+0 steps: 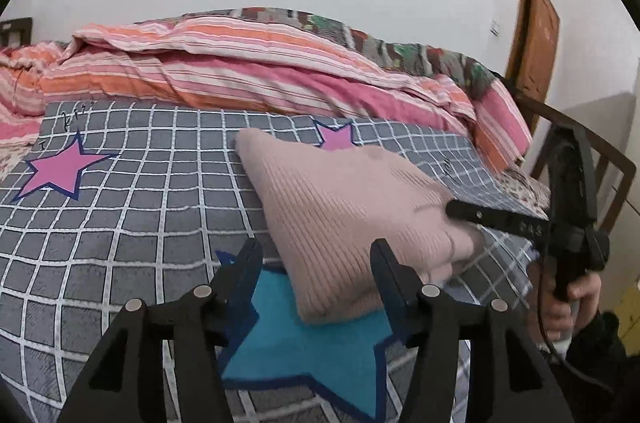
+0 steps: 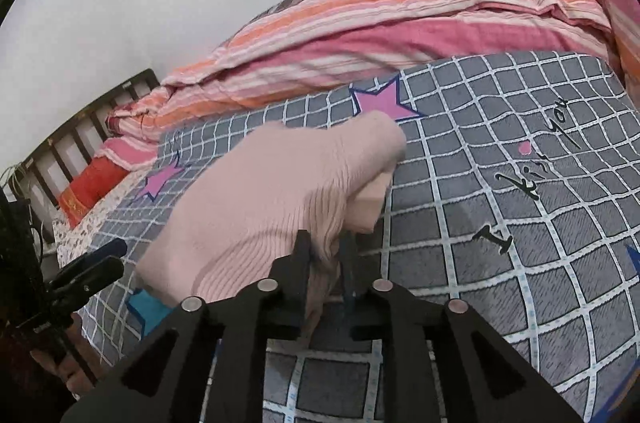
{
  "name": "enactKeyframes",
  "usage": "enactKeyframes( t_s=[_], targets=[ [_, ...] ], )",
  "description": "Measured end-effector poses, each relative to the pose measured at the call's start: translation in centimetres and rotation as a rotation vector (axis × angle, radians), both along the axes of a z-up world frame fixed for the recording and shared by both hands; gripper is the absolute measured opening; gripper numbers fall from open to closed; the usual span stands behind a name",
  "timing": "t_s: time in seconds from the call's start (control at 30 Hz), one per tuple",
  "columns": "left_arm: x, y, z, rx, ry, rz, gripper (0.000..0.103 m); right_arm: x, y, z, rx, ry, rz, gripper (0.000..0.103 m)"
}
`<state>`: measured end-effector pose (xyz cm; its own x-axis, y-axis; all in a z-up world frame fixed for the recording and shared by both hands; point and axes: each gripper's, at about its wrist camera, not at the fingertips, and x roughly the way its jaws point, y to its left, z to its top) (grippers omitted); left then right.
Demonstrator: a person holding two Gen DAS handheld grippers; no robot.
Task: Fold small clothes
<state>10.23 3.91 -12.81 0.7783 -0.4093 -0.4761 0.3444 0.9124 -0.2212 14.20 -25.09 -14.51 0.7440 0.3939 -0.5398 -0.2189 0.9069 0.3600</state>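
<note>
The folded pink sweater lies on the checked bedsheet, with bare sheet open to its left and a striped quilt bunched behind. The right tool pinches the sweater's near edge. The left tool stands open at the sweater's near corner, gripping nothing.

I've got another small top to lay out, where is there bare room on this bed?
Free: grey checked cover left of the pink knit, between pink star and blue star. Crowded: striped quilt behind; right gripper pinching the knit.

Left gripper spread, empty – right gripper pinched, angled down
</note>
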Motion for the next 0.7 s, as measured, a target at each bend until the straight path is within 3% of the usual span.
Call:
enactKeyframes(
  t_s=[0.2, 0.4, 0.5, 0.53, 0.6, 0.67, 0.7],
  targets=[
    [4.0, -2.6, -0.8, 0.007, 0.077, 0.031, 0.054, 1.4, 0.3, 0.0, 0.018, 0.004, -0.025, 0.017],
    [4.8, -3.4, -2.6, 0.045, 0.157, 0.061, 0.054, 1.9, 1.2, -0.6, -0.027, 0.029, -0.005, 0.014],
    [4.8, -3.0, -2.6, 0.030, 0.158, 0.050, 0.054, 2.1, 1.4, -0.1, -0.047, 0.006, -0.001, 0.020],
    [4.9, -3.0, -2.7, 0.024, 0.165, 0.049, 0.054, 2.4, 1.4, 0.2, -0.051, -0.003, -0.001, 0.027],
    [5.1, -2.9, -2.9, 0.019, 0.177, 0.055, 0.056, 3.1, 1.5, 0.5, -0.050, -0.009, -0.017, 0.028],
    [5.2, -3.1, -2.9, 0.025, 0.176, 0.056, 0.056, 4.2, 1.5, 0.3, -0.039, 0.013, -0.029, 0.015],
    [5.2, -3.1, -3.0, 0.029, 0.176, 0.056, 0.056, 4.5, 1.6, 0.1, -0.027, 0.016, -0.020, 0.014]
  ],
)
